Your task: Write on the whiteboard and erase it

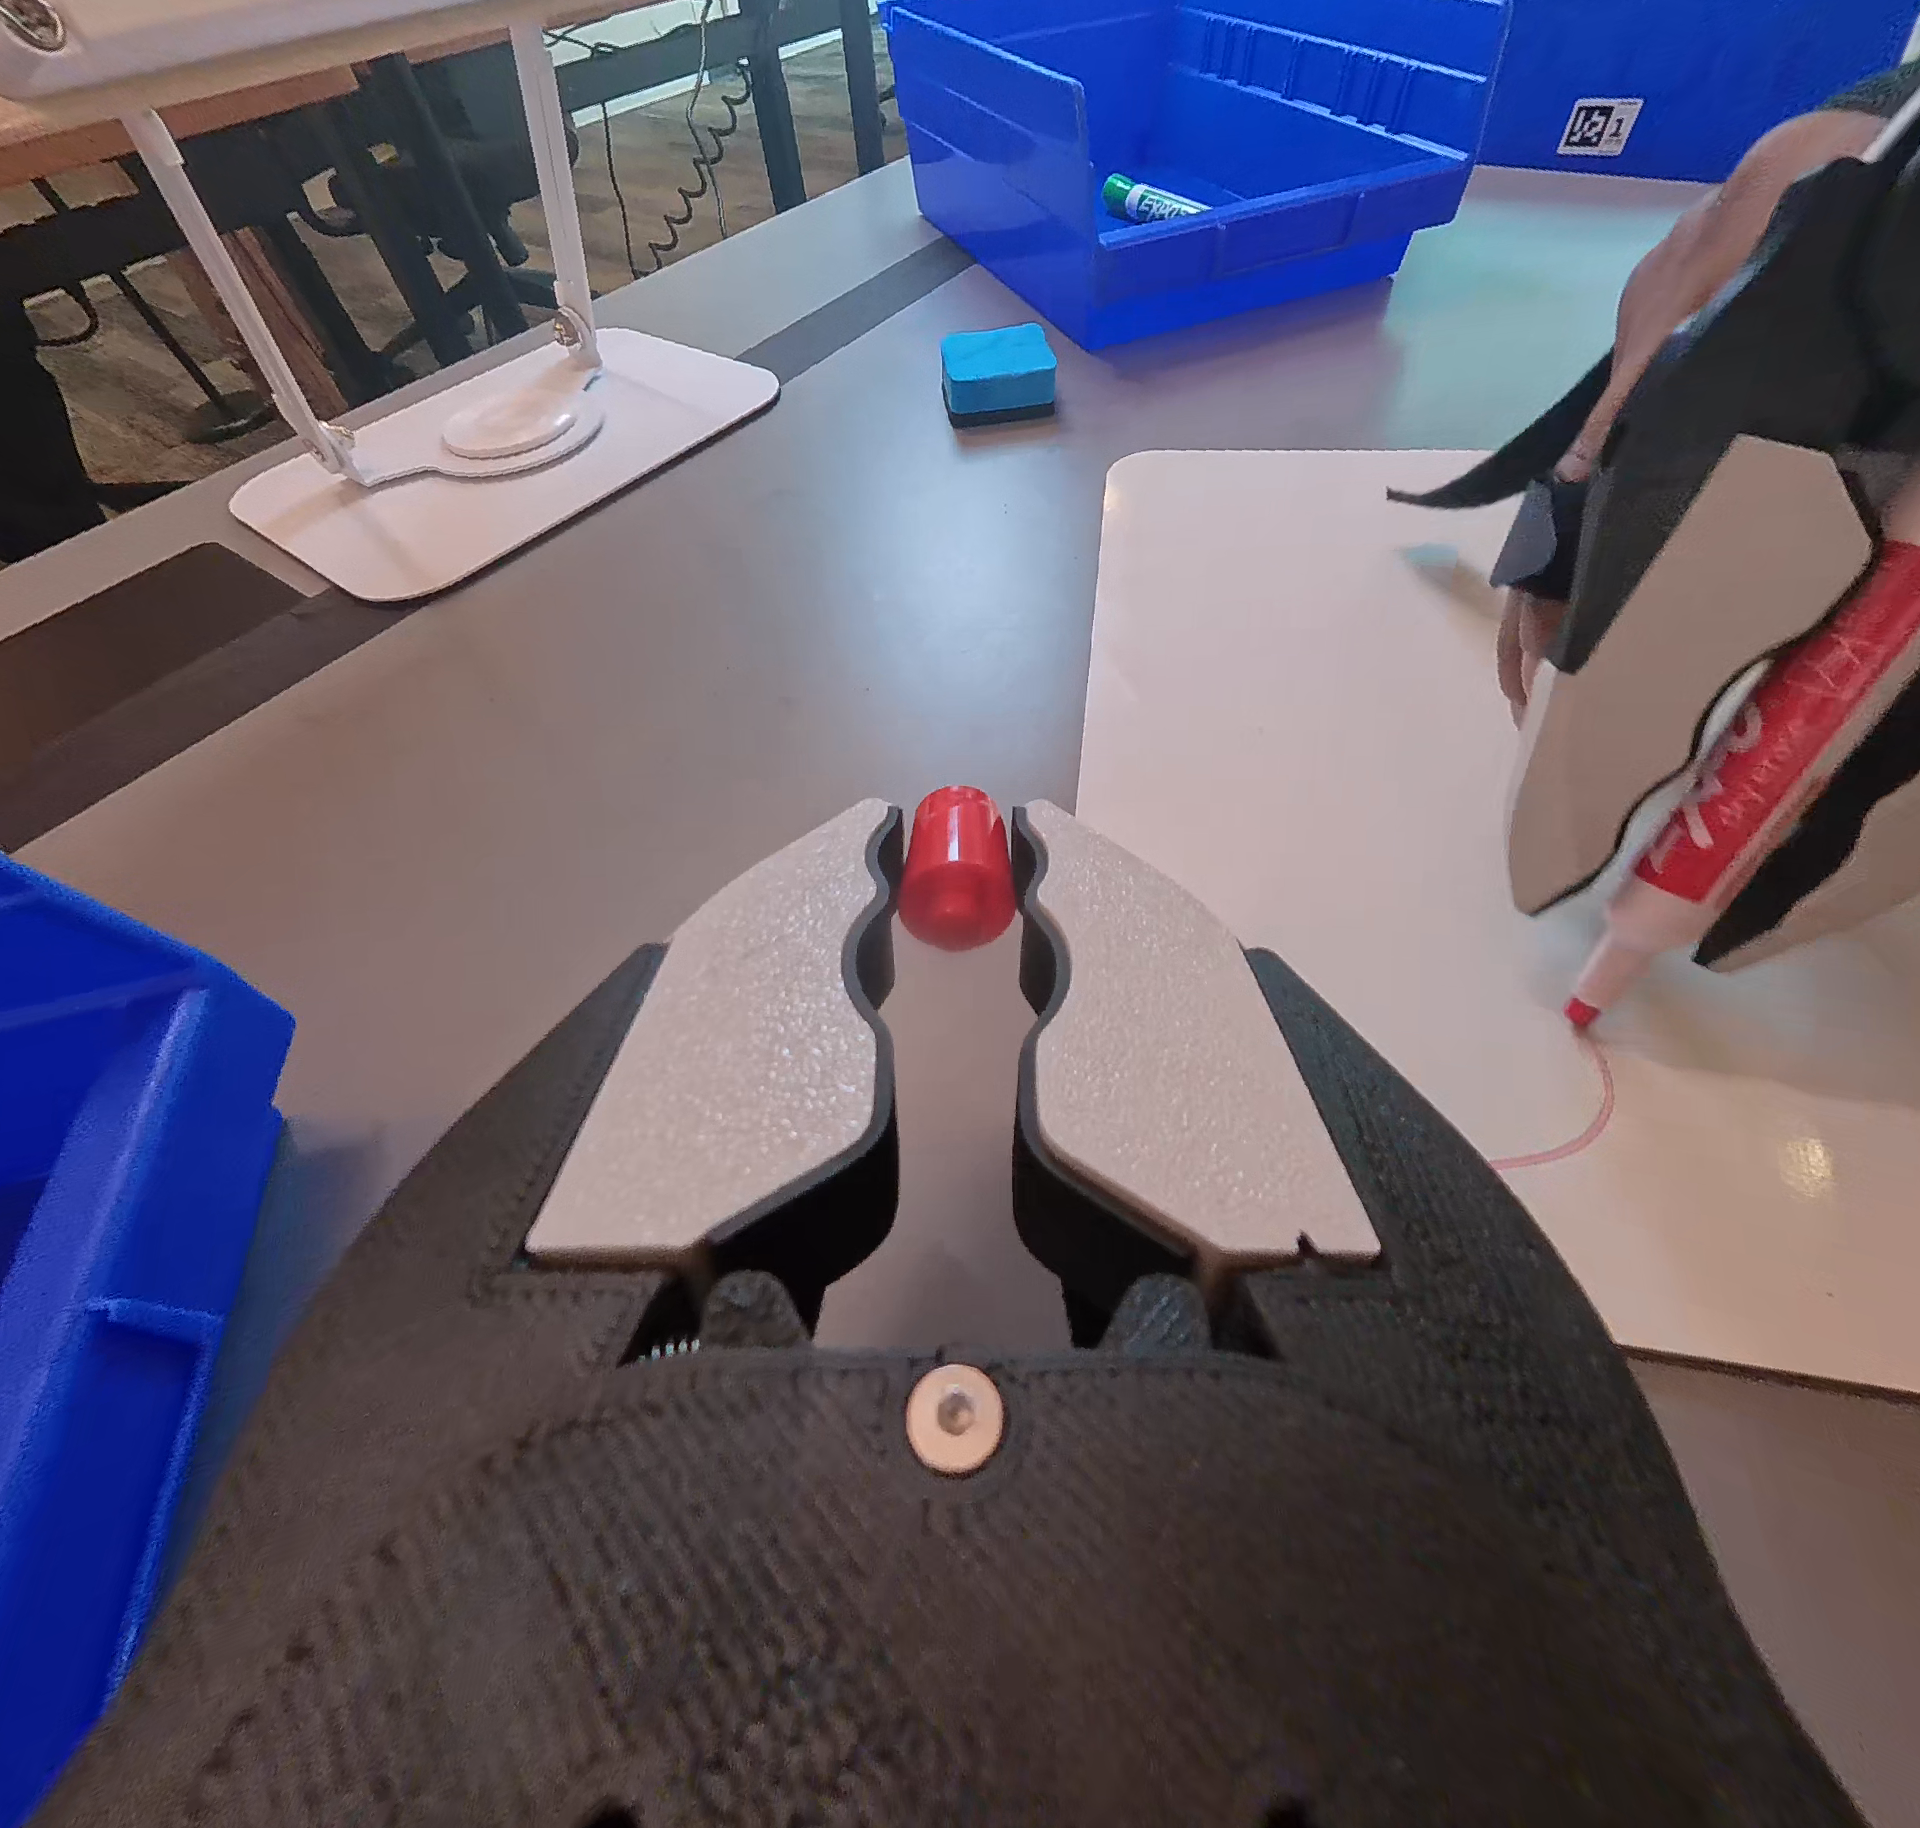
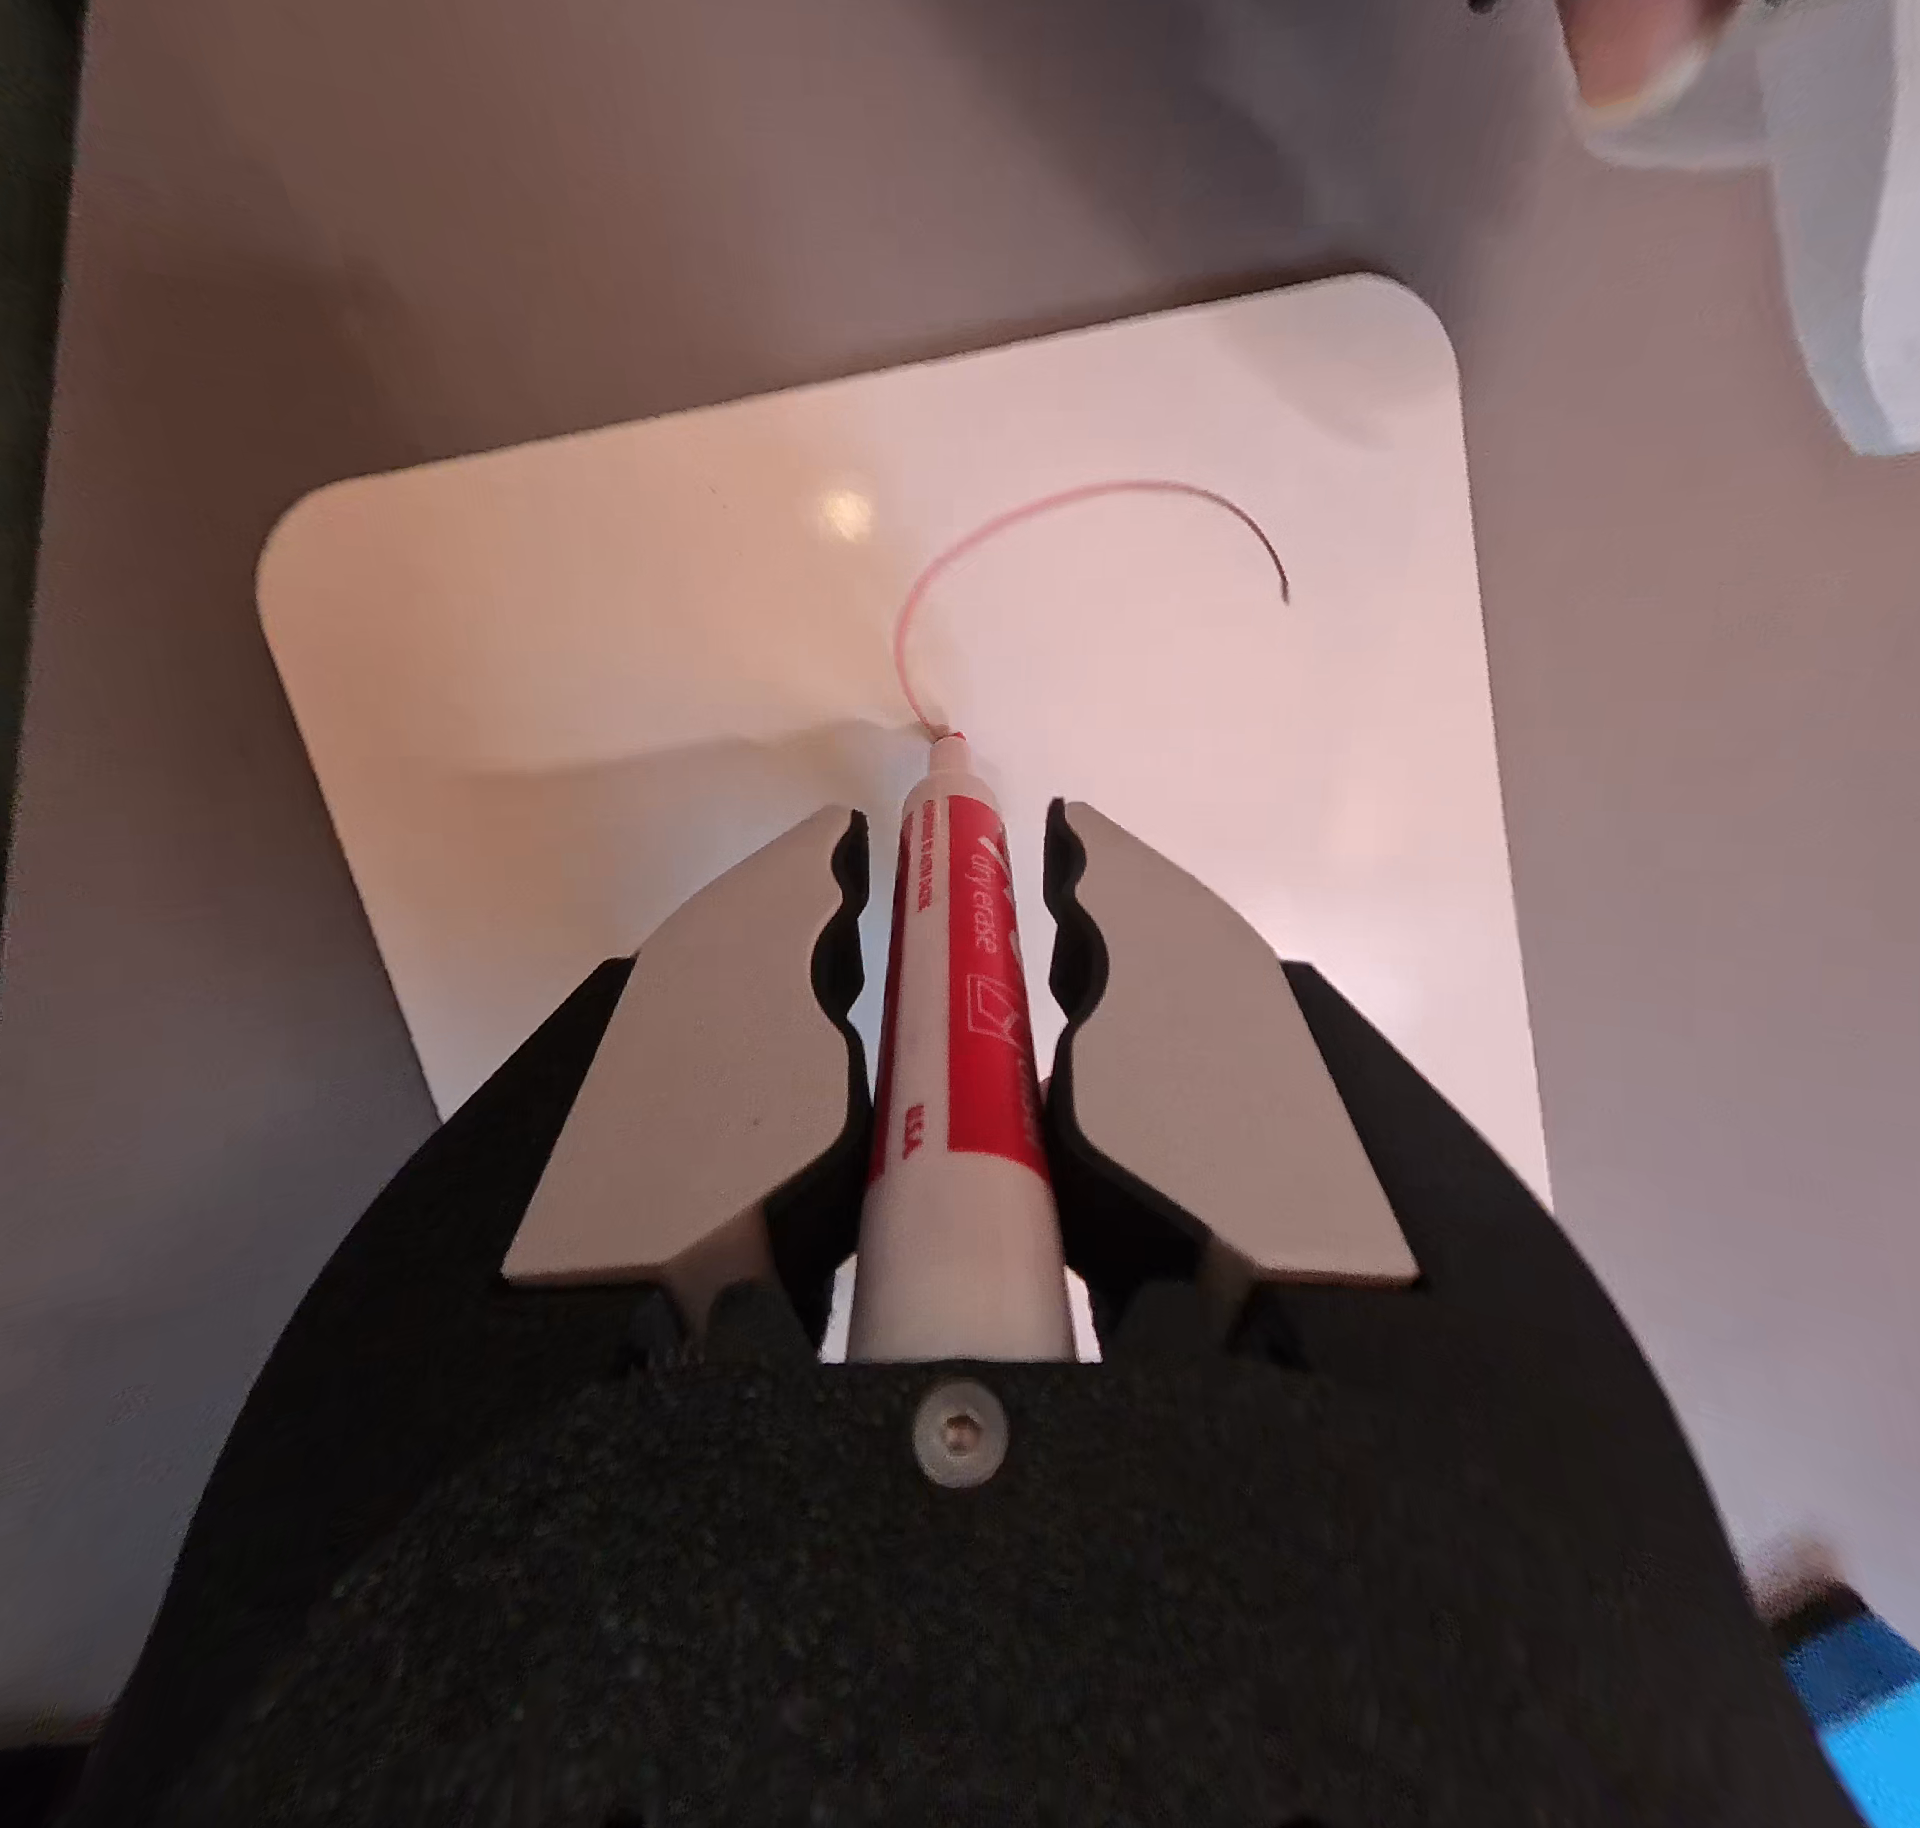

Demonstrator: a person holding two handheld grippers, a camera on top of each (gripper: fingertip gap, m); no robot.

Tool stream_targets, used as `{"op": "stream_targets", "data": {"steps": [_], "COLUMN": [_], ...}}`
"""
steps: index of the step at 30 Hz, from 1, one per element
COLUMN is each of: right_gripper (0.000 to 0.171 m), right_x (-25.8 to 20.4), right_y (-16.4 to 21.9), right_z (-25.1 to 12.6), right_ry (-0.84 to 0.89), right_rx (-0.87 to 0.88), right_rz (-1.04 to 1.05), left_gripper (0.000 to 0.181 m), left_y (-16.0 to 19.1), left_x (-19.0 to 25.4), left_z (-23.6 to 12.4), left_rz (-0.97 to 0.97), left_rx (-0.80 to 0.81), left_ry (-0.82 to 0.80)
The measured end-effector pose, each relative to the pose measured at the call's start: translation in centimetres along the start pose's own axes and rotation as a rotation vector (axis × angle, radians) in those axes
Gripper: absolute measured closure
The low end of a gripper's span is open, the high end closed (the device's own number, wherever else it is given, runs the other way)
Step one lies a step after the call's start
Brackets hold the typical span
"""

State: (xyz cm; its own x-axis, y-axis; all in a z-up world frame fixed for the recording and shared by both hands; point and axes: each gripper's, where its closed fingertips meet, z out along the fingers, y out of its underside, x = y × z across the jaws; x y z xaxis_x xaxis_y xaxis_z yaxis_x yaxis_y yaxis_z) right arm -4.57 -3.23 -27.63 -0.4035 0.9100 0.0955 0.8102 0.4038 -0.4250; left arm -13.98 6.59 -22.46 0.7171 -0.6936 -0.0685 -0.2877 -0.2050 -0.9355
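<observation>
Writing step under way — right tongs (image 2: 951, 822) clamped on red-and-white dry-erase marker (image 2: 961, 1030), tip touching white rounded whiteboard (image 2: 582, 635) ahead, red arc (image 2: 1039, 505) drawn. Left tongs (image 1: 954, 822) pinch red marker cap (image 1: 954, 879), beside board. Next — likely finish stroke, recap, fetch blue block eraser (image 1: 997, 370) far ahead on bench (image 1: 675, 739).

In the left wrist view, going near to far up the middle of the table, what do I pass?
Left tool shut on the red cap → blue eraser → blue bin holding a green marker.
</observation>
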Motion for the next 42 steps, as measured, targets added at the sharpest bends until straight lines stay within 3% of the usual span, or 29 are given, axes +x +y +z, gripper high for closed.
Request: {"op": "stream_targets", "data": {"steps": [8,20,23,29,42], "right_gripper": [0.138,0.138,0.138,0.138,0.138], "right_x": [4.0,6.6,7.1,7.9,7.1], "right_y": [1.2,-3.0,-3.3,0.2,2.6], "right_z": [-0.1,2.1,0.8,-2.5,-1.3], "right_ry": [0.071,0.058,0.083,0.154,0.165], "right_rx": [-0.02,0.056,0.112,0.126,0.071], "right_rz": [0.025,-0.037,-0.008,0.103,0.118], "left_gripper": [0.162,0.162,0.162,0.162,0.162], "left_y": [0.1,0.2,0.2,0.3,0.8], "left_x": [0.0,-0.3,-0.3,-0.3,-0.1], "left_z": [0.0,-0.1,-0.1,0.0,0.2], "left_rz": [0.001,-0.02,-0.023,-0.029,-0.023], "left_rx": [-0.004,-0.006,-0.005,-0.008,-0.028], "left_ry": [-0.003,-0.001,0.0,0.007,-0.003]}}
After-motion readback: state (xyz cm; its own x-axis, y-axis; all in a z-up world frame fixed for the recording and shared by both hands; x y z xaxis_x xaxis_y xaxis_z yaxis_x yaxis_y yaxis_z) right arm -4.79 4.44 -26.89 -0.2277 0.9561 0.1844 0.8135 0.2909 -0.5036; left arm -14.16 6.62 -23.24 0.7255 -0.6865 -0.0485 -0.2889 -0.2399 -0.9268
